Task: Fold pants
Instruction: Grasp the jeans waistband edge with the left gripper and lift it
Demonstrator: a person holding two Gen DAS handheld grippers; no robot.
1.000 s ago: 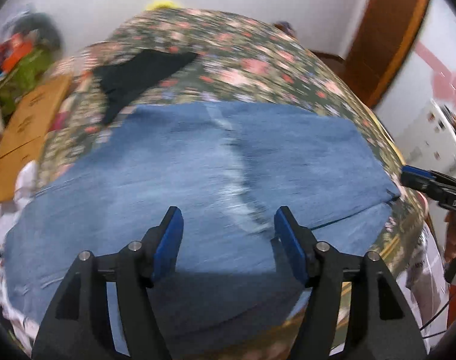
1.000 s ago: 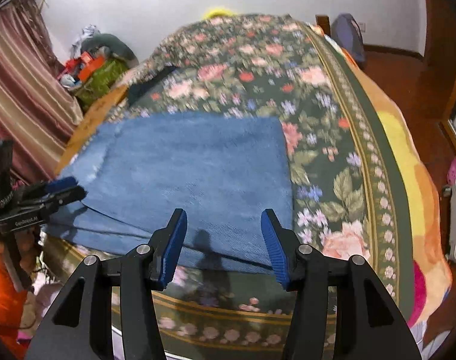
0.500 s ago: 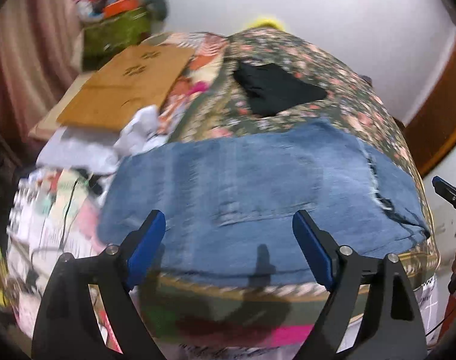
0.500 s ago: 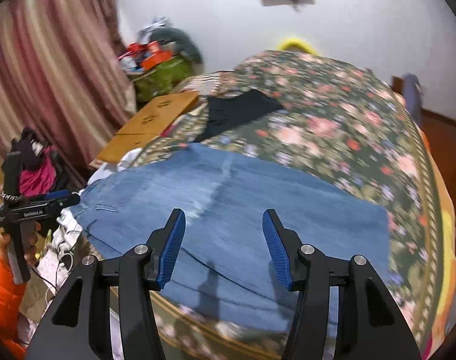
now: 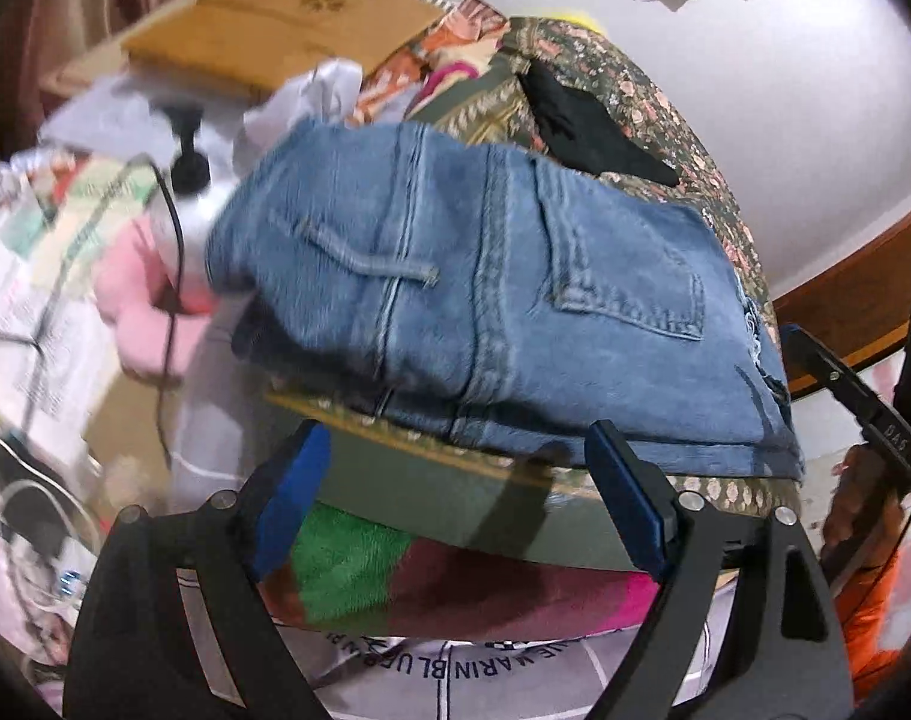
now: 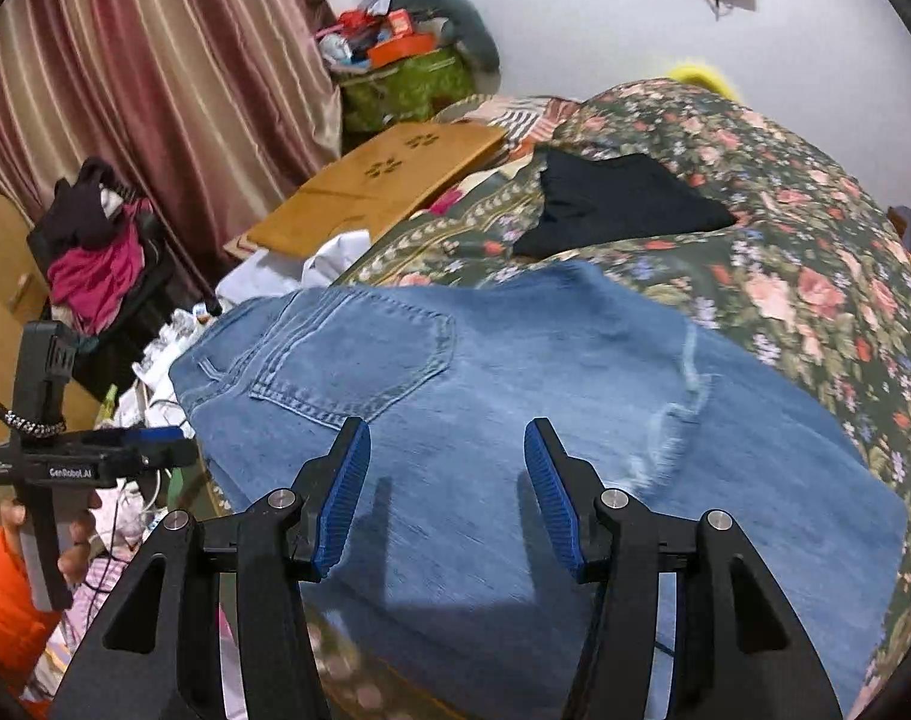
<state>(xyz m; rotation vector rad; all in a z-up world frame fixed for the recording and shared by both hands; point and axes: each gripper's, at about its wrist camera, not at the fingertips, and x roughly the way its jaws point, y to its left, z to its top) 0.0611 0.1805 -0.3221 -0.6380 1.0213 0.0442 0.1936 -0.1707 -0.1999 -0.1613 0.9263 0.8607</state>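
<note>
Blue jeans (image 5: 485, 300) lie folded on the near corner of a floral bedspread (image 6: 785, 228), back pocket up. They also show in the right wrist view (image 6: 515, 420). My left gripper (image 5: 461, 498) is open and empty, below and in front of the bed's corner edge under the waistband end. It also shows at the left of the right wrist view (image 6: 167, 447). My right gripper (image 6: 446, 498) is open and empty, just above the jeans' middle, and shows at the right edge of the left wrist view (image 5: 839, 378).
A black garment (image 6: 617, 204) lies on the bed beyond the jeans. A brown cardboard sheet (image 6: 383, 186) lies left of the bed. Clothes, cables and papers (image 5: 65, 312) clutter the floor at left. A curtain (image 6: 125, 78) hangs behind.
My left gripper has swung left and down, from over the jeans to below the bed's corner. My right gripper has turned left, from the leg end toward the pocket area. Both stay open.
</note>
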